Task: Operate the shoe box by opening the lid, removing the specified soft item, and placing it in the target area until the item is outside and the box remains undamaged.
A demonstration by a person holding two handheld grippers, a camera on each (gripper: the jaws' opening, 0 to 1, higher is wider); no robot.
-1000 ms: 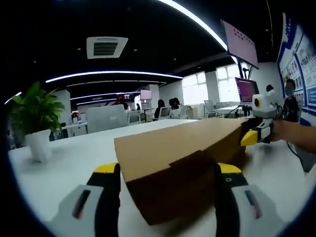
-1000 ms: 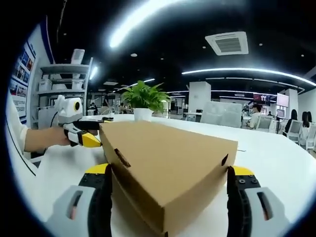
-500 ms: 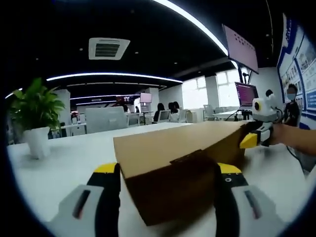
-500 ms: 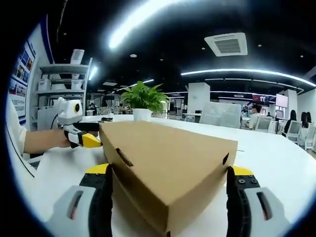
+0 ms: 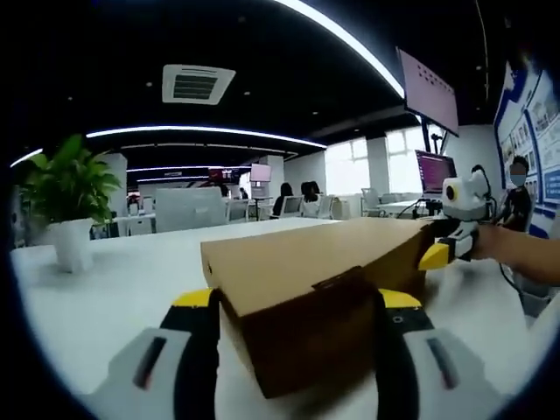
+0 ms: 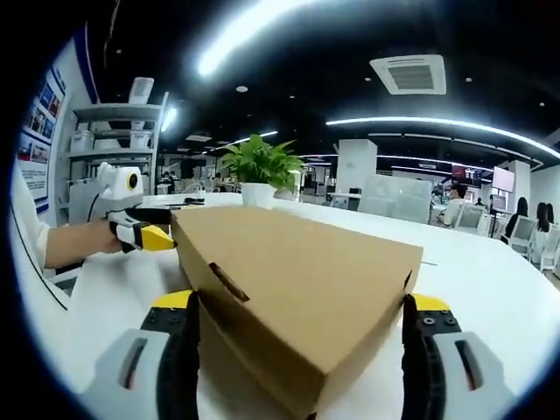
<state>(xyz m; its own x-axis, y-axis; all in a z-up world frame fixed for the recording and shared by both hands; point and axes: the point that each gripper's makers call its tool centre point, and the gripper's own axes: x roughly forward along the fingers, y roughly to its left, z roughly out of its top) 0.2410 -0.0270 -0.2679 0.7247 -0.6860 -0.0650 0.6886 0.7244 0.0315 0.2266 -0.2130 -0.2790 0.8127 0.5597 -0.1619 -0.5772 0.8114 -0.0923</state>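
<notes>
In the left gripper view a potted plant [image 5: 68, 203] stands at the left edge. The shoe box [image 5: 306, 289] sits at centre on the white table [image 5: 122, 289], its near end between the left gripper [image 5: 297, 350] jaws, which stand apart beside its corner. The right gripper [image 5: 442, 249] shows at the right. In the right gripper view, the right gripper [image 6: 297, 350] also brackets a corner, jaws apart, likely to steady or lift the closed lid [image 6: 289, 254]. An open office lies behind.

A white surface [image 5: 114, 297] carries a closed brown box [image 5: 306, 289] near its front. A potted plant [image 5: 70, 210] stands on it well apart from the box, toward the far edge.
</notes>
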